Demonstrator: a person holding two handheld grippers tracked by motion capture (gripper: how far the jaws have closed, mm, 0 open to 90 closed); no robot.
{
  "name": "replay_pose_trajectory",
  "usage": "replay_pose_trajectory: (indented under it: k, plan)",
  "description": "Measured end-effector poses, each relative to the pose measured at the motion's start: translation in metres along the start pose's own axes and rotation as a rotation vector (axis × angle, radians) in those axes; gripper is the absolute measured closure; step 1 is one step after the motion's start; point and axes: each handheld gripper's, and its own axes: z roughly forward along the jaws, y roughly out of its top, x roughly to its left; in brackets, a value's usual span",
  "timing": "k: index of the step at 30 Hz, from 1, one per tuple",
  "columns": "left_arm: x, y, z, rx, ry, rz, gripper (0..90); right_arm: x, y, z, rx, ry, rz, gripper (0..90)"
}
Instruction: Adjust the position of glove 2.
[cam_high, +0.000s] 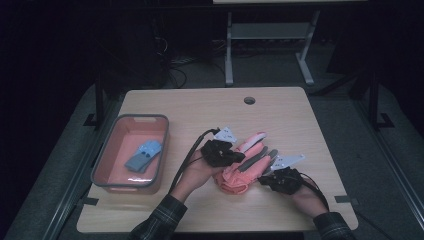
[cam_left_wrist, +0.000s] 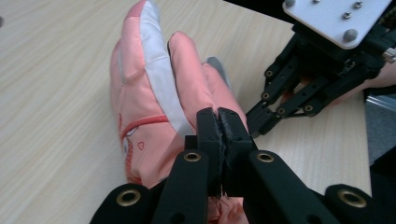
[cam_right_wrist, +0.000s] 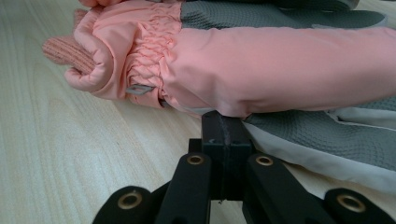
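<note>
A pair of salmon-pink gloves (cam_high: 245, 165) lies stacked near the middle of the wooden table (cam_high: 200, 107), fingers pointing away from the person and the ribbed cuffs bunched at the near end. The fabric is padded and quilted-looking, with a white stripe running up one finger, a thin coral piping line and small heart prints on the back; the palm side shows grey textured grip panels and an elastic-gathered wrist with a little tab. The left gripper (cam_left_wrist: 219, 123) sits over the gloves at their cuff end, its black jaws pressed together with no gap — whether a fold of pink fabric is pinched at the tips I cannot tell. The right gripper (cam_right_wrist: 226, 126) lies low and level at the gloves' right edge, jaws closed tight against each other, tips touching the underside of a pink finger where it meets the grey palm. Both hands rest on the tabletop. Off to the left, well apart, a pink bin (cam_high: 102, 167) holds a blue glove (cam_high: 144, 155).
</note>
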Motion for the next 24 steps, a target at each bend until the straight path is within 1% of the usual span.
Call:
replay_pose_trajectory:
  k: [2, 4, 5, 7, 10, 13, 14, 16, 17, 19, 20, 21, 22, 23, 24]
  plan:
    - [-0.001, 0.001, 0.001, -0.022, -0.046, -0.013, 87.4, 0.000, 0.000, 0.000, 0.000, 0.001, 0.002, 90.0]
    - [-0.002, 0.003, 0.003, -0.054, -0.104, -0.032, 88.3, 0.000, 0.000, 0.000, 0.000, 0.002, 0.001, 90.0]
    - [-0.003, 0.004, 0.003, -0.054, -0.109, -0.028, 88.4, 0.000, 0.000, 0.000, -0.001, 0.002, 0.000, 90.0]
    - [-0.005, 0.006, 0.005, -0.072, -0.132, -0.040, 88.5, 0.000, -0.001, -0.001, 0.001, 0.002, 0.000, 90.0]
    - [-0.006, 0.008, 0.005, -0.071, -0.144, -0.038, 89.0, 0.000, -0.001, -0.001, 0.004, 0.001, 0.001, 90.0]
    - [-0.005, 0.009, 0.006, -0.070, -0.149, -0.048, 89.1, -0.001, -0.001, -0.005, 0.005, -0.006, -0.008, 90.0]
    - [-0.005, 0.009, 0.006, -0.070, -0.152, -0.050, 89.3, -0.001, 0.000, -0.008, -0.001, -0.007, -0.008, 90.0]
    - [-0.005, 0.009, 0.006, -0.069, -0.154, -0.049, 89.3, -0.003, 0.004, -0.020, -0.026, -0.022, -0.016, 90.0]
    - [-0.005, 0.009, 0.006, -0.069, -0.154, -0.050, 89.3, -0.004, 0.008, -0.026, -0.046, -0.021, 0.005, 90.0]
    - [-0.005, 0.008, 0.007, -0.067, -0.155, -0.046, 89.3, -0.009, 0.018, -0.040, -0.078, -0.036, 0.002, 90.0]
    - [-0.006, 0.008, 0.007, -0.066, -0.155, -0.047, 89.4, -0.012, 0.027, -0.048, -0.098, -0.036, 0.012, 90.0]
    - [-0.006, 0.008, 0.007, -0.060, -0.155, -0.041, 89.4, -0.015, 0.035, -0.052, -0.120, -0.040, 0.010, 90.0]
    - [-0.007, 0.009, 0.007, -0.058, -0.160, -0.042, 89.4, -0.016, 0.041, -0.055, -0.133, -0.035, 0.014, 90.0]
    - [-0.008, 0.009, 0.008, -0.058, -0.163, -0.042, 89.4, -0.019, 0.051, -0.057, -0.151, -0.030, 0.012, 90.0]
    - [-0.008, 0.009, 0.008, -0.056, -0.163, -0.038, 89.3, -0.020, 0.057, -0.058, -0.156, -0.034, 0.001, 90.0]
